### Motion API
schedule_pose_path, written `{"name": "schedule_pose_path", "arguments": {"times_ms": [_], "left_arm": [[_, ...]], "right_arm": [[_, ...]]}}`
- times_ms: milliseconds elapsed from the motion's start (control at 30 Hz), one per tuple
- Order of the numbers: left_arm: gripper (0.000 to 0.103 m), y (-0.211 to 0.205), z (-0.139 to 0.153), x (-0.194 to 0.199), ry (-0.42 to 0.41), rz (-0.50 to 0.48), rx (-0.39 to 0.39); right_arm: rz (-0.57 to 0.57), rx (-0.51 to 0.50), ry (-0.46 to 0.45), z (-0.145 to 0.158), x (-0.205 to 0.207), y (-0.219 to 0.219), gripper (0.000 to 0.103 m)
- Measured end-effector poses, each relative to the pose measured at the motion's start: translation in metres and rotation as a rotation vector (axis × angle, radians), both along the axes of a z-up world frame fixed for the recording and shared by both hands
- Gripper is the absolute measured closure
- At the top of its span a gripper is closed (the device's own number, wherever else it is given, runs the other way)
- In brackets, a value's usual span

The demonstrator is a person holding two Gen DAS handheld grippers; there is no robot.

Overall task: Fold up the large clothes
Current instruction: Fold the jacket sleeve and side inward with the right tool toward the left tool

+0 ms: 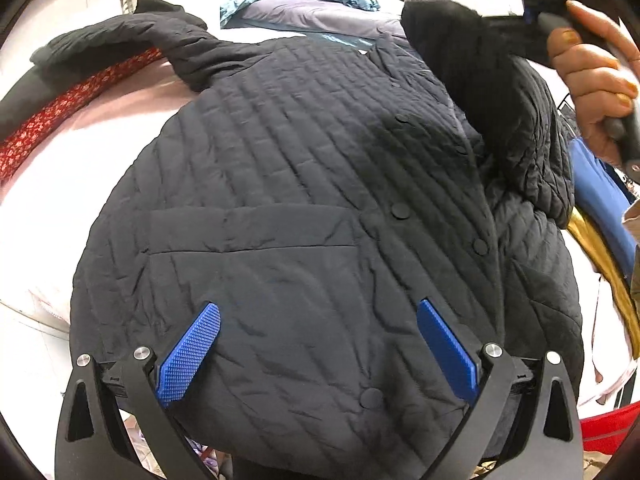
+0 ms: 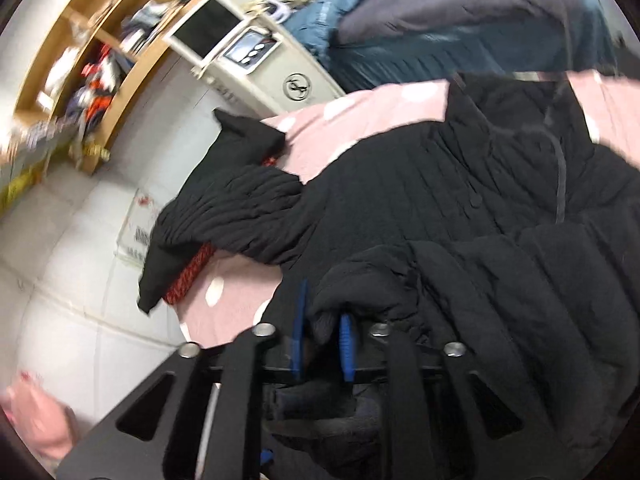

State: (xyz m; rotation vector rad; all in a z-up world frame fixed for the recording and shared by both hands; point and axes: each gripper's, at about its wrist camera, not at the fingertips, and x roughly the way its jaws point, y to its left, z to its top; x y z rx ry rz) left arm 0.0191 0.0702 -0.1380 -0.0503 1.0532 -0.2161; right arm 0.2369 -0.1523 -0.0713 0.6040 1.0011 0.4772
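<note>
Far sleeve (image 1: pixel 120 40): it lies flung out to the left over the bed (image 1: pixel 120 128), not yet folded in, so you will likely deal with it after the near one.
Jacket (image 1: pixel 304 200): the black quilted jacket lies front-up and buttoned across the bed, spread flat so the sides can be folded inward.
Left gripper (image 1: pixel 320 348): your jaws stand wide apart above the hem, clamping nothing, well placed to pin the body.
Right gripper (image 2: pixel 323 340): your blue pads sit a little apart with the near sleeve (image 2: pixel 360 280) bunched between them; you carry it over the chest.
Hard to make out: motion blur hides whether the pads actually press the cloth. The jacket's hem is cut off behind your left gripper.
</note>
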Motion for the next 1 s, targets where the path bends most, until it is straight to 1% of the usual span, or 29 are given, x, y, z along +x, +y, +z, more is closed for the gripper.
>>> {"name": "schedule_pose_path", "arguments": {"times_ms": [33, 67, 100, 133, 200, 300, 367, 433, 500, 533, 567, 600, 633, 667, 700, 800, 900, 933, 967, 1000], "left_arm": [[0.006, 0.002, -0.001, 0.002, 0.002, 0.001, -0.001], [0.006, 0.002, -0.002, 0.002, 0.004, 0.002, -0.002], [0.006, 0.002, -0.002, 0.002, 0.005, -0.001, 0.001], [0.006, 0.001, -0.003, 0.004, 0.005, -0.004, 0.004], [0.006, -0.002, -0.003, 0.006, 0.001, -0.014, 0.017], [0.006, -0.008, -0.003, 0.011, 0.003, -0.028, 0.028], [0.006, -0.011, -0.003, 0.012, 0.003, -0.035, 0.031], [0.006, -0.014, -0.003, 0.013, 0.004, -0.039, 0.037], [0.006, -0.016, -0.003, 0.015, 0.013, -0.042, 0.037], [0.006, -0.017, -0.003, 0.016, 0.018, -0.043, 0.035], [0.006, -0.018, -0.003, 0.018, 0.022, -0.043, 0.033], [0.006, -0.018, -0.002, 0.018, 0.023, -0.041, 0.032], [0.006, -0.017, -0.002, 0.020, 0.025, -0.039, 0.032], [0.006, -0.018, -0.001, 0.021, 0.026, -0.035, 0.032], [0.006, -0.017, -0.001, 0.023, 0.028, -0.028, 0.032], [0.006, -0.017, -0.002, 0.026, 0.041, -0.020, 0.024], [0.006, -0.021, -0.002, 0.031, 0.043, -0.023, 0.034], [0.006, -0.023, -0.001, 0.033, 0.038, -0.030, 0.039], [0.006, -0.028, 0.002, 0.037, 0.025, -0.040, 0.047], [0.006, -0.031, 0.005, 0.039, 0.012, -0.046, 0.052]], "right_arm": [[-0.013, 0.029, 0.010, -0.004, -0.003, -0.009, 0.061], [-0.029, 0.061, 0.023, -0.010, -0.001, -0.011, 0.050], [-0.043, 0.081, 0.025, -0.013, -0.003, -0.015, 0.035], [-0.060, 0.080, 0.022, -0.015, -0.007, -0.020, 0.028], [-0.083, 0.043, 0.022, -0.016, -0.013, -0.027, 0.022], [-0.102, 0.024, 0.013, -0.017, -0.025, -0.042, 0.021], [-0.125, -0.036, 0.002, -0.015, -0.033, -0.052, 0.021], [-0.153, -0.193, -0.016, -0.018, -0.043, -0.060, 0.020], [-0.178, -0.418, -0.032, -0.025, -0.053, -0.066, 0.020], [-0.181, -0.509, -0.036, -0.031, -0.057, -0.070, 0.020], [-0.180, -0.568, -0.037, -0.035, -0.060, -0.073, 0.020], [-0.177, -0.657, -0.039, -0.044, -0.066, -0.078, 0.020], [-0.174, -0.699, -0.040, -0.051, -0.070, -0.082, 0.019], [-0.169, -0.721, -0.040, -0.059, -0.074, -0.088, 0.019], [-0.172, -0.741, -0.037, -0.070, -0.078, -0.096, 0.017], [-0.177, -0.734, -0.047, -0.083, -0.087, -0.108, 0.017], [-0.182, -0.739, -0.045, -0.080, -0.087, -0.107, 0.017], [-0.192, -0.725, -0.050, -0.074, -0.087, -0.106, 0.017], [-0.209, -0.688, -0.063, -0.067, -0.091, -0.105, 0.017], [-0.234, -0.631, -0.080, -0.059, -0.095, -0.109, 0.017]]}}
